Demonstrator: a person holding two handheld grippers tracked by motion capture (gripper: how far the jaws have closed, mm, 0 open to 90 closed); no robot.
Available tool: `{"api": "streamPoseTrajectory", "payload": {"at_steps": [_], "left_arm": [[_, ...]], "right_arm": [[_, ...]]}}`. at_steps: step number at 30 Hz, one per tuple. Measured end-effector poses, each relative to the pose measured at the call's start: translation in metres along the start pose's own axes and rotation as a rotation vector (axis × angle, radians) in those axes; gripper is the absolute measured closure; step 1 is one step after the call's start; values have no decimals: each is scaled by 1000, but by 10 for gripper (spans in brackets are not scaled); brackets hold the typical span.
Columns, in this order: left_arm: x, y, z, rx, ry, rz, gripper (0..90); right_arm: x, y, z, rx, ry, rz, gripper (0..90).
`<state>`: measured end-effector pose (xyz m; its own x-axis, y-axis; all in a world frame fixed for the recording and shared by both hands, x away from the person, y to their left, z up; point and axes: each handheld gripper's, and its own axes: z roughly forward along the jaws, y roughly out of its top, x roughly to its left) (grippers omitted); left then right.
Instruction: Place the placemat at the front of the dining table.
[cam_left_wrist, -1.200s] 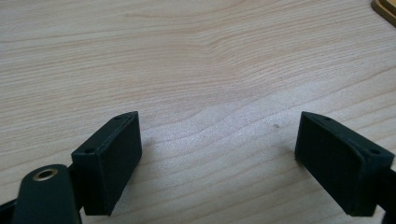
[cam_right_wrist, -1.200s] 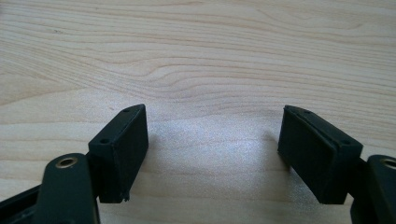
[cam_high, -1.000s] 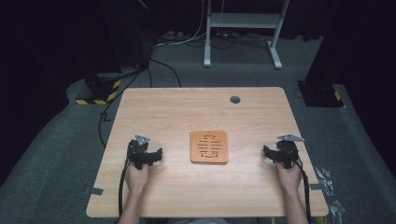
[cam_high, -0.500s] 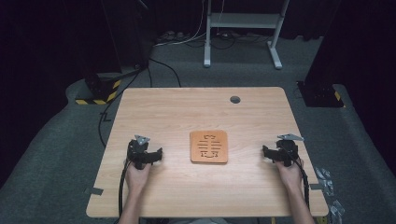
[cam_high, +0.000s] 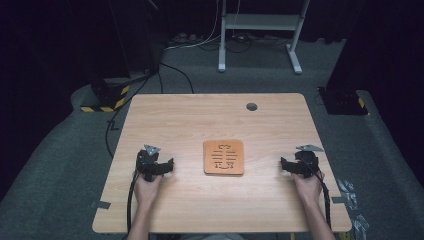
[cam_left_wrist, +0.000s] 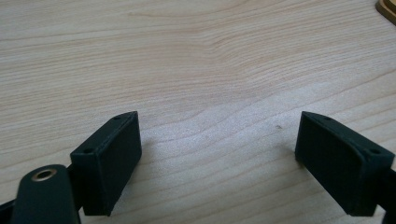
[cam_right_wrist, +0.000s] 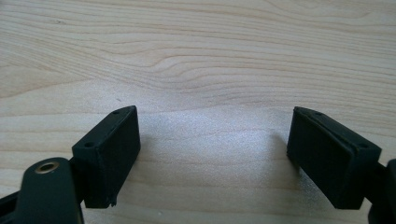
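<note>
Flanking orange mat (cam_high: 223, 157): gaping tools (cam_high: 166, 168).

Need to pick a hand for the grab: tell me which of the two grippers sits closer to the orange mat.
The left gripper. Its jaws reach nearer the orange mat than those of the right gripper, and the mat's corner peeks into the left gripper view.

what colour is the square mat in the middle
Orange mat with dark cut-out slots, clearest in the high view.
</note>
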<state>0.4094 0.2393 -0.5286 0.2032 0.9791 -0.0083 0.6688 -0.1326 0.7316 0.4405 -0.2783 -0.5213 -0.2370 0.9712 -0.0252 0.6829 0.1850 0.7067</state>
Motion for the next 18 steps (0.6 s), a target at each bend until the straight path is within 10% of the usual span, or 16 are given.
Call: {"api": "streamPoseTrajectory", "payload": {"at_steps": [18], "left_arm": [[1, 0, 0, -1, 5, 5, 153]], "right_arm": [[10, 0, -5, 20, 21, -35, 189]]}}
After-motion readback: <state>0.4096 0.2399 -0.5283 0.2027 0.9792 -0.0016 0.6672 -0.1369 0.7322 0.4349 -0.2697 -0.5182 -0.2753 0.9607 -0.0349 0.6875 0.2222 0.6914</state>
